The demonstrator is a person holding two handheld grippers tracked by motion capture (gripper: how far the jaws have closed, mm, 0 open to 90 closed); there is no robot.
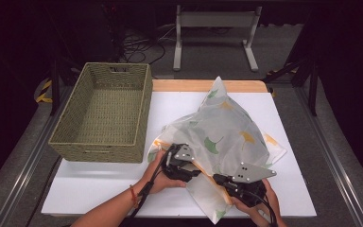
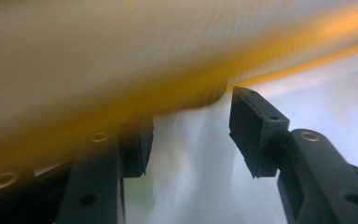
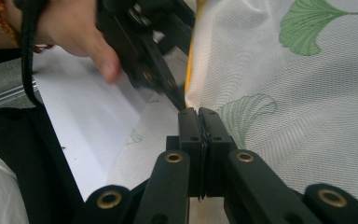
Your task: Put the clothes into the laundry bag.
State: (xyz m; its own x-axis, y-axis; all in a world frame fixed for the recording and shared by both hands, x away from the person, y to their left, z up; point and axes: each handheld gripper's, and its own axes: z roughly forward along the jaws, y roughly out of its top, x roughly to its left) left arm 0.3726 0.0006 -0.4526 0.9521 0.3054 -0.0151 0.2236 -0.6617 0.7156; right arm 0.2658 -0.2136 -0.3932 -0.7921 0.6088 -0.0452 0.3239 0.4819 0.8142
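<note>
A white pillowcase (image 1: 222,127) printed with green and yellow ginkgo leaves lies puffed up on the white table top (image 1: 99,189), its open end toward the person. My right gripper (image 1: 219,179) is at that near edge, and in the right gripper view its jaws (image 3: 199,113) are shut on the cloth by the yellow-trimmed hem. My left gripper (image 1: 187,165) is at the case's left near corner. Its jaws (image 2: 191,126) stand open; the blurred yellow hem (image 2: 177,88) drapes over the left one, and no pad presses on cloth. The left gripper (image 3: 177,95) and its hand (image 3: 74,28) show close ahead.
A woven green basket (image 1: 99,147) stands at the table's left, a short way from the pillowcase. A wooden strip (image 1: 189,85) runs along the far edge. A grey metal stand (image 1: 215,28) and cables are on the floor beyond.
</note>
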